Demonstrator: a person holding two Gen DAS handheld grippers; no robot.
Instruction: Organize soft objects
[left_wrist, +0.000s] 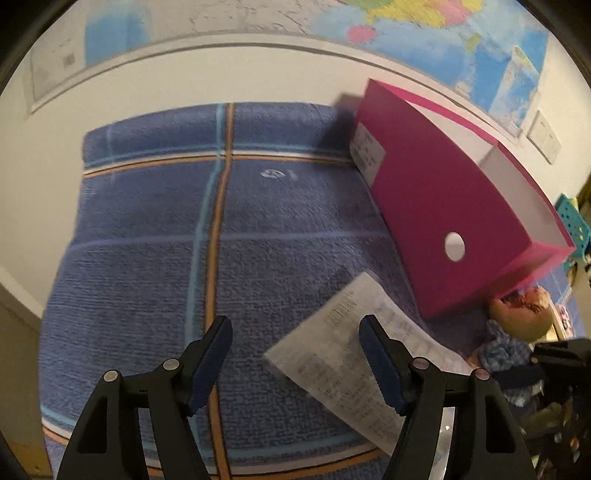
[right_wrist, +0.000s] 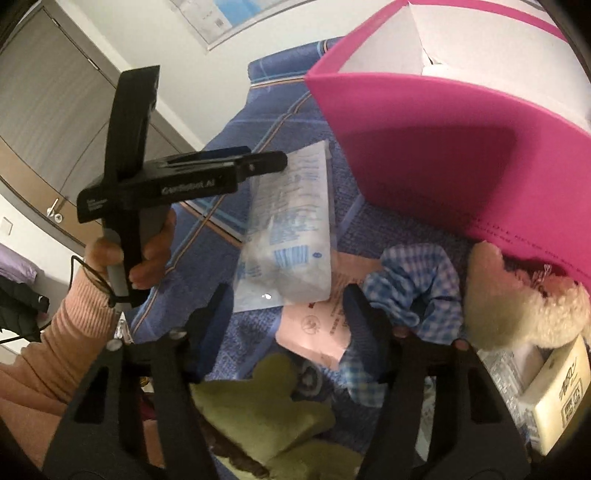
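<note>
A pink open box (left_wrist: 436, 206) stands on a blue towel (left_wrist: 147, 266); it also shows in the right wrist view (right_wrist: 443, 147). A clear bag of white cotton (right_wrist: 291, 236) lies beside it, and shows in the left wrist view (left_wrist: 354, 354). My left gripper (left_wrist: 295, 332) is open and empty above the bag's near end. My right gripper (right_wrist: 284, 295) is open and empty above the soft pile: a blue checked scrunchie (right_wrist: 417, 284), a beige fluffy item (right_wrist: 517, 302), a pink packet (right_wrist: 321, 332) and a green plush (right_wrist: 266, 413).
A cream tissue pack (right_wrist: 557, 395) lies at the right edge. A wall with a map (left_wrist: 424, 33) rises behind the towel. A teal perforated basket (left_wrist: 572, 221) stands beyond the box. The left gripper body (right_wrist: 155, 184) and the hand holding it sit left of the cotton bag.
</note>
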